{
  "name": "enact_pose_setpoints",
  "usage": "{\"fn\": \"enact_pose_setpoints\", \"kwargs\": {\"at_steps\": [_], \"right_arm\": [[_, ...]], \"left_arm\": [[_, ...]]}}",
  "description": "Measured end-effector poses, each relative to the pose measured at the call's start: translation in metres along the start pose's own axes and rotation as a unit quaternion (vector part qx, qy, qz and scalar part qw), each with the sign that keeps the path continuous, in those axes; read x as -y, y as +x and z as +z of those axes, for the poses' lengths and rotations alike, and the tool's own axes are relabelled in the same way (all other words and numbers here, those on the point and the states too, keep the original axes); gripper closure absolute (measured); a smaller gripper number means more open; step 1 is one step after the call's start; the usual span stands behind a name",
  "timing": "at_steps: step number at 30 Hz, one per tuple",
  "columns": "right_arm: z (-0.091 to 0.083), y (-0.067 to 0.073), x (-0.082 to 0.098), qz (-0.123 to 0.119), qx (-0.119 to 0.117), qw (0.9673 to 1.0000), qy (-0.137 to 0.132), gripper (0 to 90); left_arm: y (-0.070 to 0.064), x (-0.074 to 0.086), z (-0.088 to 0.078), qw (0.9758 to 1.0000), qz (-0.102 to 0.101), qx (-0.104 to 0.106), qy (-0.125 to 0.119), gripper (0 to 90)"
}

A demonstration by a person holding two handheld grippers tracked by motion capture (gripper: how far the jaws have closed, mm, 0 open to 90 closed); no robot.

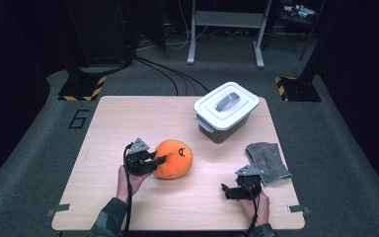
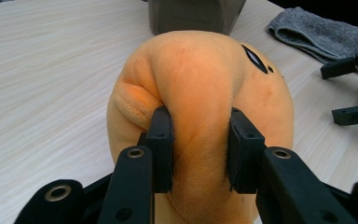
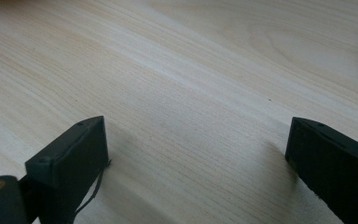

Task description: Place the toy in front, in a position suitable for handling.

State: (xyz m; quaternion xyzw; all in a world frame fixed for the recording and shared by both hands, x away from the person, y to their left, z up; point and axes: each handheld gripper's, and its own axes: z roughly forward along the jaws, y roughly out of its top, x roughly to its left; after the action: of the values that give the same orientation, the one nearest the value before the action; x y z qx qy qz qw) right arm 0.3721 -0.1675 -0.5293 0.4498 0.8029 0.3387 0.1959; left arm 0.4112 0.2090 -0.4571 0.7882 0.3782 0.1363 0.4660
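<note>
The left gripper [image 2: 200,154] pinched a fold of the orange plush toy [image 2: 205,88], its pads sunk into the fabric; the toy rested on the wooden surface [image 1: 128,118], left of centre in the high view. The right gripper [image 1: 232,191] lay near the front right edge of the surface with its jaws spread wide and nothing between them. A grey cloth [image 1: 268,160] lay just beside it, and a lidded white container [image 1: 225,111] stood farther back.

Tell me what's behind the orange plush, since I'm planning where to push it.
Behind the plush, farther up the table, stands a lidded grey bin, apart from it. The left claw pinches the plush's near side. The bin's contents are hidden by its lid.
</note>
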Motion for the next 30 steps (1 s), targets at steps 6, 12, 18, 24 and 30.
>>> {"fn": "enact_pose_setpoints", "kwargs": {"at_steps": [6, 12, 18, 24, 30], "right_arm": [[0.0, 0.0, 0.0, 0.0, 0.0, 1.0, 0.0, 5.2], [0.0, 0.0, 0.0, 0.0, 0.001, 1.0, -0.002, 5.1], [0.0, 0.0, 0.0, 0.001, 0.0, 1.0, 0.0, 5.2], [0.0, 0.0, 0.0, 0.002, 0.0, 1.0, 0.0, 5.2], [0.0, 0.0, 0.0, 0.003, 0.001, 1.0, 0.001, 5.2]], "left_arm": [[0.0, 0.0, 0.014, 0.9995, 0.013, 0.014, 0.024, 63.2], [0.003, 0.0, 0.012, 0.9997, -0.001, 0.005, 0.023, 45.2], [0.003, 0.002, 0.002, 0.9998, -0.012, -0.005, 0.017, 29.0], [0.001, 0.006, -0.017, 0.9996, -0.026, -0.011, -0.003, 22.4], [-0.001, 0.02, -0.03, 0.9991, -0.039, -0.016, -0.008, 21.3]]}}
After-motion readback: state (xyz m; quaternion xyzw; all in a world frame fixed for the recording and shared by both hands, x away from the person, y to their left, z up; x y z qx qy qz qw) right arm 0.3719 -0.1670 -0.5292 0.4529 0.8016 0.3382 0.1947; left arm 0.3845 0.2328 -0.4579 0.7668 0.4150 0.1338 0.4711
